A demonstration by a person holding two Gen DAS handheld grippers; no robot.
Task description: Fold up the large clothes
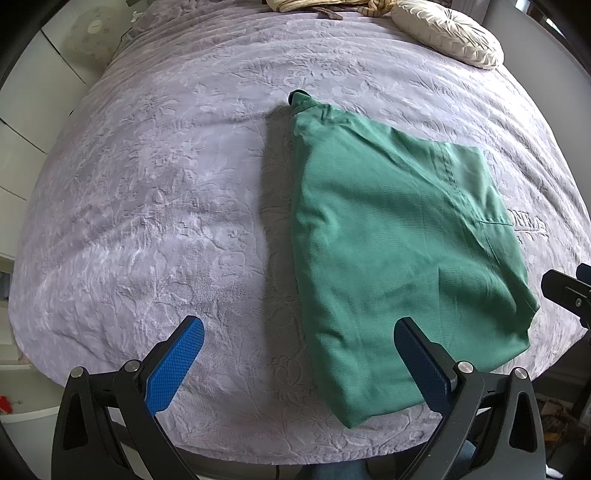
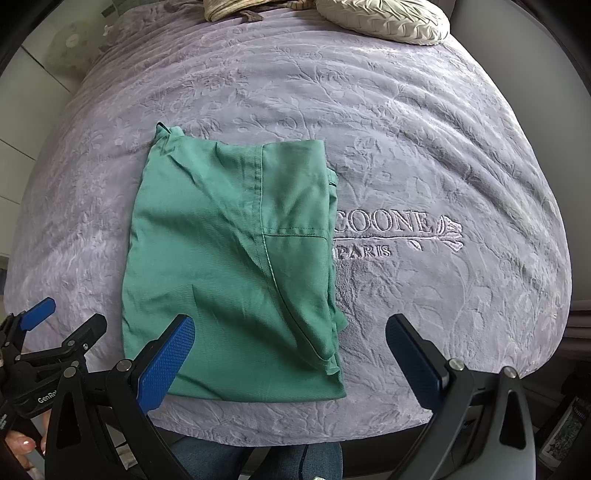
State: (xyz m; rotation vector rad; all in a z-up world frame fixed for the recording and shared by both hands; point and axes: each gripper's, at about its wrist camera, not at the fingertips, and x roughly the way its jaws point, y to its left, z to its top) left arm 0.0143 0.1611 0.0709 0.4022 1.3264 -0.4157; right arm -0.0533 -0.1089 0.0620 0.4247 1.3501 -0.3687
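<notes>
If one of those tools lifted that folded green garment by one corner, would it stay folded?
Probably not. The green garment looks like thin woven cloth with soft creases, so it would likely droop and unfold. Its loose layered edges on the right side suggest layers could slide apart. It seems light, and the plush bedspread may grip it when pushed.

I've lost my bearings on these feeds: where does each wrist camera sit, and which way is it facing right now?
Left wrist: behind the open left gripper, facing up the bed; green garment right of centre; right gripper's edge at far right.
Right wrist: behind the open right gripper, same heading; garment left of centre; left gripper and fingers lower left.
Shared: garment, bed, cream pillow.
</notes>
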